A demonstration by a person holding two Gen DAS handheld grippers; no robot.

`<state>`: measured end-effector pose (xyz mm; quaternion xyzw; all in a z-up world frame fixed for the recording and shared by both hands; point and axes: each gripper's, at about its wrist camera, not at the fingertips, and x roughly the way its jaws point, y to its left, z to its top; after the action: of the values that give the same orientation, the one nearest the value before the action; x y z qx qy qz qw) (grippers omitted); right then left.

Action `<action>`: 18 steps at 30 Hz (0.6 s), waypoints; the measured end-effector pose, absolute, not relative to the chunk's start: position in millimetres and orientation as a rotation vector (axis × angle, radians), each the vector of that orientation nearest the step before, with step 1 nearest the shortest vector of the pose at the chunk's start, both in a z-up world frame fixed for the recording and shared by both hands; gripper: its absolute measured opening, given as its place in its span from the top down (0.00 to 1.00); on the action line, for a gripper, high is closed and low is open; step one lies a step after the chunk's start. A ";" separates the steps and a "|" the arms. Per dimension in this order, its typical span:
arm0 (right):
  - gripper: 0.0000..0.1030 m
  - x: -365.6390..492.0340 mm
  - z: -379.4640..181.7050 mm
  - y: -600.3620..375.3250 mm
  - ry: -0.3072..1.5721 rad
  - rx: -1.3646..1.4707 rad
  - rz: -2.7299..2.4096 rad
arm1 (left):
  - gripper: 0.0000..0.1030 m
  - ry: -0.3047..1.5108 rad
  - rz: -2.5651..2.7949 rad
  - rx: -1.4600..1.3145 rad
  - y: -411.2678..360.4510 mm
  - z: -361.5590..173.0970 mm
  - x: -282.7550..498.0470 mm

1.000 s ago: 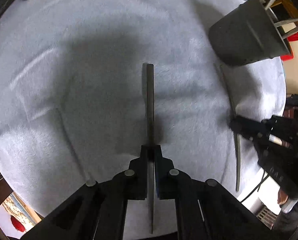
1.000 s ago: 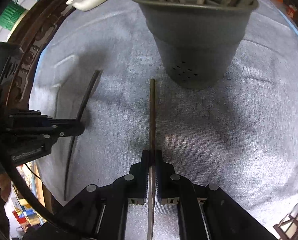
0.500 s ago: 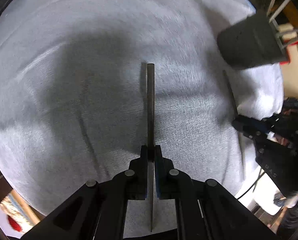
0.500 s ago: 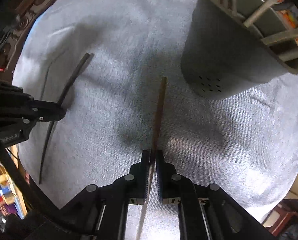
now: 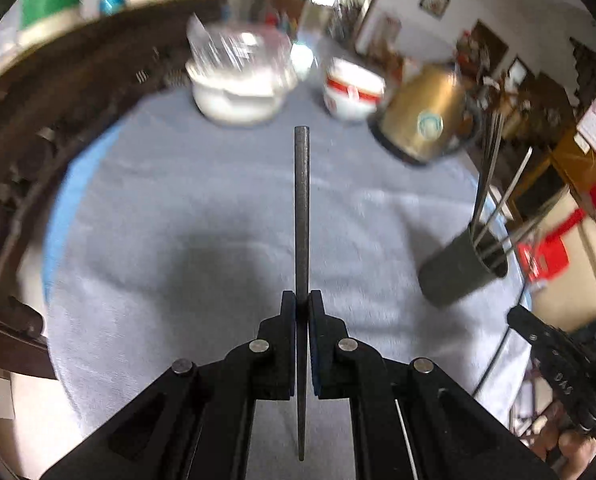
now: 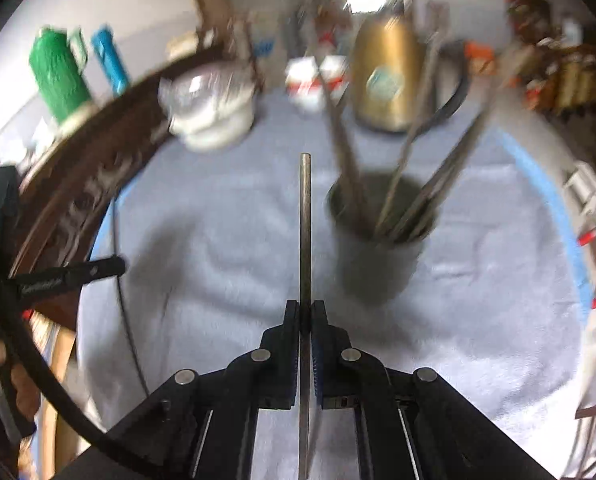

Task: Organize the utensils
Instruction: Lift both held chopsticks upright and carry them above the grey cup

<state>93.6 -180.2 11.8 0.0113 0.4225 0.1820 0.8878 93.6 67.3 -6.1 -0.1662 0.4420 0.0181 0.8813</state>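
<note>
L tool point(image 5: 302, 312) clenched on a dark rod point(image 5: 301, 208), held off the cloth-covered tabletop point(image 5: 185, 200). R tool point(image 6: 306, 320) clenched on a 2nd rod point(image 6: 305, 224), also in the air, just left of the grey cup point(image 6: 378, 264) w/ utensils standing in it; kettle point(image 6: 386, 80) & bowl point(image 6: 213, 120) behind

Both wrist cams angled down; shared: holder point(image 5: 464, 270), kettle point(image 6: 386, 80).
</note>
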 end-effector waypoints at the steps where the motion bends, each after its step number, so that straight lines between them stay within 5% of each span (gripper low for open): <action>1: 0.94 90.7 13.5 -183.9 0.853 0.040 0.362 | 0.94 0.884 0.046 -0.357 67.4 -4.8 87.7; 8: 0.94 64.6 34.9 -220.1 0.556 0.096 0.204 | 0.94 0.732 0.132 -0.325 61.6 6.3 50.1; 18: 0.94 49.1 31.4 -242.2 0.530 0.111 0.170 | 0.93 0.687 0.155 -0.300 66.6 5.3 17.3</action>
<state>49.1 -242.2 31.4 0.0546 0.2616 0.0839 0.9600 17.3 66.6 5.3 -0.1464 0.3351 0.0754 0.9277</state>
